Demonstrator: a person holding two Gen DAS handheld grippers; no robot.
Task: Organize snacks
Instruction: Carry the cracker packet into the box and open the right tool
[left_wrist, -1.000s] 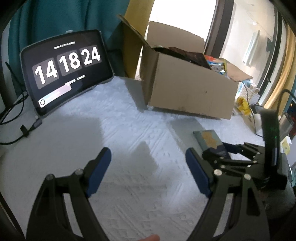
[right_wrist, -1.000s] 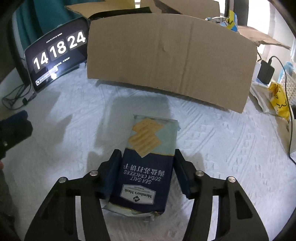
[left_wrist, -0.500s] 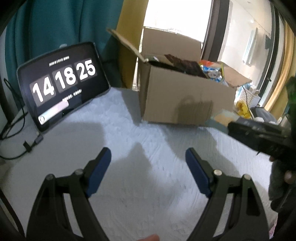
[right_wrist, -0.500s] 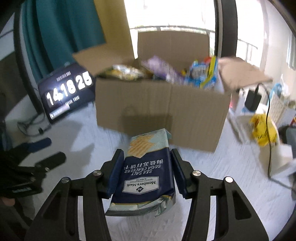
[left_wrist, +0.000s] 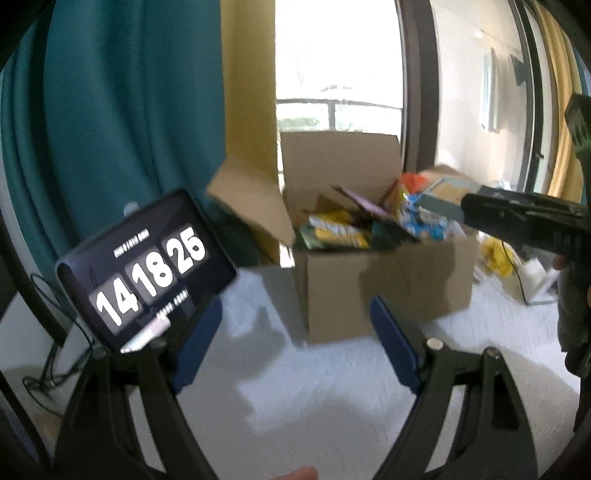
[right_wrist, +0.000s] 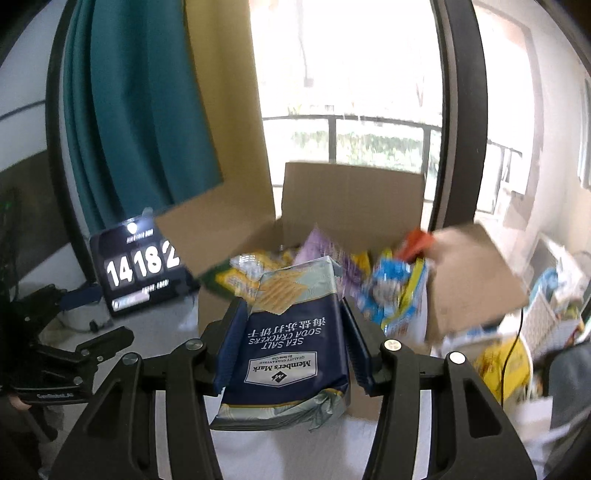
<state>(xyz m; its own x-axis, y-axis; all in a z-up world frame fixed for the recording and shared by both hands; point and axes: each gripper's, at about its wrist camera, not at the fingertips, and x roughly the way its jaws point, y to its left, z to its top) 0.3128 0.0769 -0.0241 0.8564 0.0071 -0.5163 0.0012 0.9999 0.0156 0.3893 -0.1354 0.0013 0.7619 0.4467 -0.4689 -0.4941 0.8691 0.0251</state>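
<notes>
I have the cracker pack (right_wrist: 286, 332) clamped in my right gripper (right_wrist: 291, 332), raised before the open box (right_wrist: 351, 192) (already crowded with snacks); dropping it in remains. Left gripper (left_wrist: 295, 343) gapes empty.

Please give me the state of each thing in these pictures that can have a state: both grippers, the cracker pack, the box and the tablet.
left gripper: open, holding nothing.
right gripper: shut on the cracker pack.
cracker pack: sealed, held in the air in front of the box.
cardboard box: flaps open, filled with snack bags.
tablet: switched on, propped tilted, showing 14 18 25.
</notes>
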